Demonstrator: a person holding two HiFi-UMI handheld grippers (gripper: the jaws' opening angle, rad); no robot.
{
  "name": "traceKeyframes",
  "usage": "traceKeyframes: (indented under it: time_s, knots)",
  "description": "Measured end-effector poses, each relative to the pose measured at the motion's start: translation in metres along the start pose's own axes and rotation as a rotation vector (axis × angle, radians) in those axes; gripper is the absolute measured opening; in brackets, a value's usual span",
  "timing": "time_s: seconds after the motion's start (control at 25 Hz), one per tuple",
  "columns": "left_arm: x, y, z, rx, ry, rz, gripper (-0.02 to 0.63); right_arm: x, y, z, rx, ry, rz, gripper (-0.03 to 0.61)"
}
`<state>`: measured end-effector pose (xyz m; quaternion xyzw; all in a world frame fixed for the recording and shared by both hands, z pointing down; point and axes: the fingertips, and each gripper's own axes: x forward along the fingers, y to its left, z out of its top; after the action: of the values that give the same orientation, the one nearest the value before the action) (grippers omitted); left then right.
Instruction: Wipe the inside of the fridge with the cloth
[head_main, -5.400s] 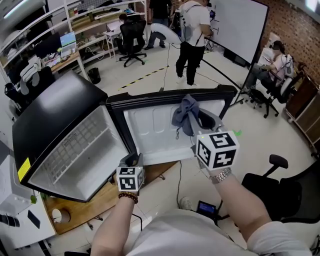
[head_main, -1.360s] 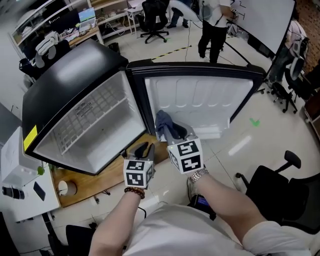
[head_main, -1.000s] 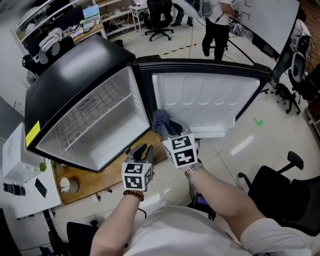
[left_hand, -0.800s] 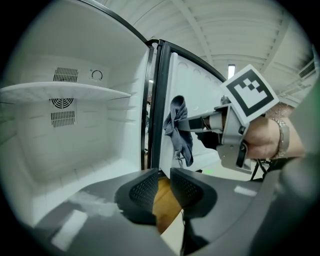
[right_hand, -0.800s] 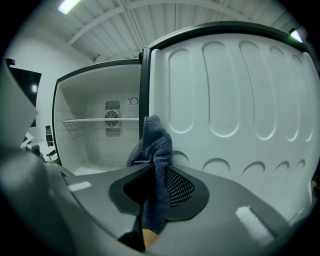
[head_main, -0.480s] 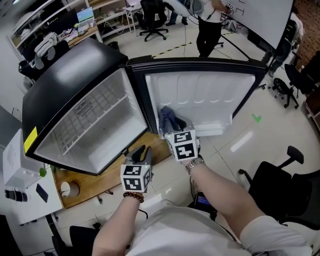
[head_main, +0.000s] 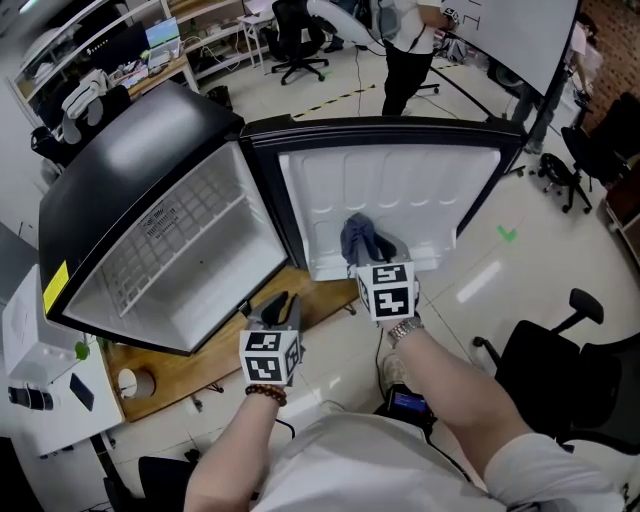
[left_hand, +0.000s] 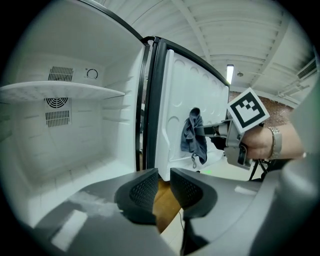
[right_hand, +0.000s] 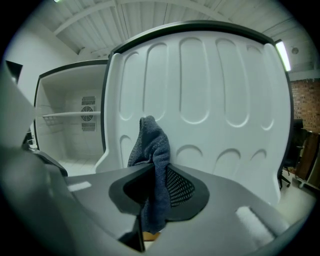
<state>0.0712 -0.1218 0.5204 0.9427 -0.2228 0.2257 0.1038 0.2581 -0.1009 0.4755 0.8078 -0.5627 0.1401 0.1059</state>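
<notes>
Grey-blue cloth (right_hand: 154, 150) is pinched tight between the pads of the right gripper (right_hand: 156, 186), with a bunch sticking up above the jaws and a tail hanging below. The left gripper (left_hand: 164, 183) has its pads a sliver apart with nothing in them, just the wooden board (head_main: 205, 368) under the fridge showing through the gap. It sits low, in front of the hinge line between the fridge compartment (head_main: 175, 265) and the door.

The cloth is up at the white door liner (head_main: 410, 185), low down and roughly mid-width, just above the bottom ledge (head_main: 428, 262). Touching or a hair off, I honestly can't tell. In the head view my own marker cube (head_main: 393, 290) covers the cloth's lower end, so the left gripper view is the better angle.

Count: two grippers, one cloth, one shelf (left_hand: 65, 90) in the compartment, one door swung wide open. Further out there's a person (head_main: 405, 45) standing past the door's far edge, a whiteboard (head_main: 520, 35) and an office chair (head_main: 555, 360) on my right.

Versus a second ago: the cloth was tucked in the liner's lower corner by the hinge, and now it's out along the bottom toward the middle. In the oldest frame it was up near the door's top edge. The left gripper has barely budged.
</notes>
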Motion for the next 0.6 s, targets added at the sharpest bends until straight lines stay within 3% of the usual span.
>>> traceKeyframes:
  time_s: [0.6]
  knots:
    - [0.022,-0.032,0.008,0.008,0.000,-0.063,0.074,-0.038,-0.106,-0.015,0.025,0.013,-0.181,0.063]
